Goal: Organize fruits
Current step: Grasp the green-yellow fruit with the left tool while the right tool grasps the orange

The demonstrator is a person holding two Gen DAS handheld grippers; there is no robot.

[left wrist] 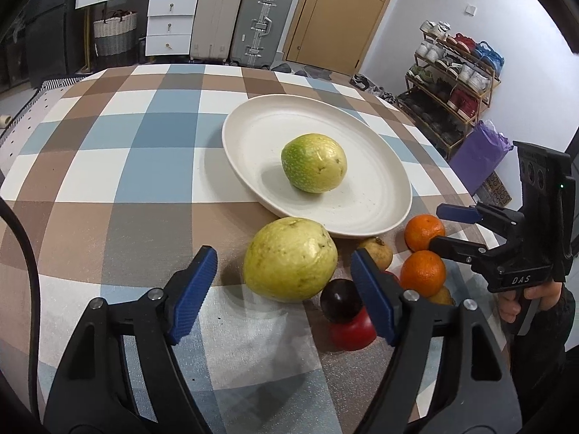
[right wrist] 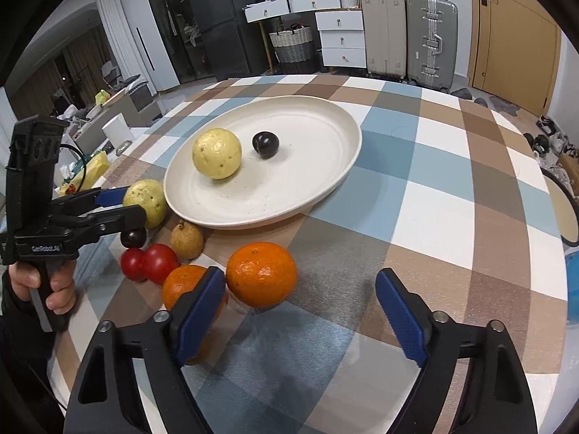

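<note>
A white plate (left wrist: 362,213) (right wrist: 325,166) sits on the checked table and holds a green-yellow guava (left wrist: 314,163) (right wrist: 216,158) and a dark plum (right wrist: 265,144), which the guava hides in the left wrist view. A second guava (left wrist: 289,259) (right wrist: 146,202) lies in front of the plate, between the fingers of my open left gripper (left wrist: 282,285) (right wrist: 123,204). Beside it lie a dark plum (left wrist: 340,300) (right wrist: 133,238), two red tomatoes (right wrist: 150,262), a small brown fruit (left wrist: 378,251) (right wrist: 186,240) and two oranges (left wrist: 423,271) (right wrist: 261,274). My right gripper (right wrist: 300,311) (left wrist: 443,229) is open around the nearer orange.
The checked tablecloth (right wrist: 434,199) covers the table. Suitcases (left wrist: 239,18), white drawers (left wrist: 170,25) and a door (left wrist: 340,11) stand behind. A shoe rack (left wrist: 452,83) and a purple bag (left wrist: 477,155) are off the right edge.
</note>
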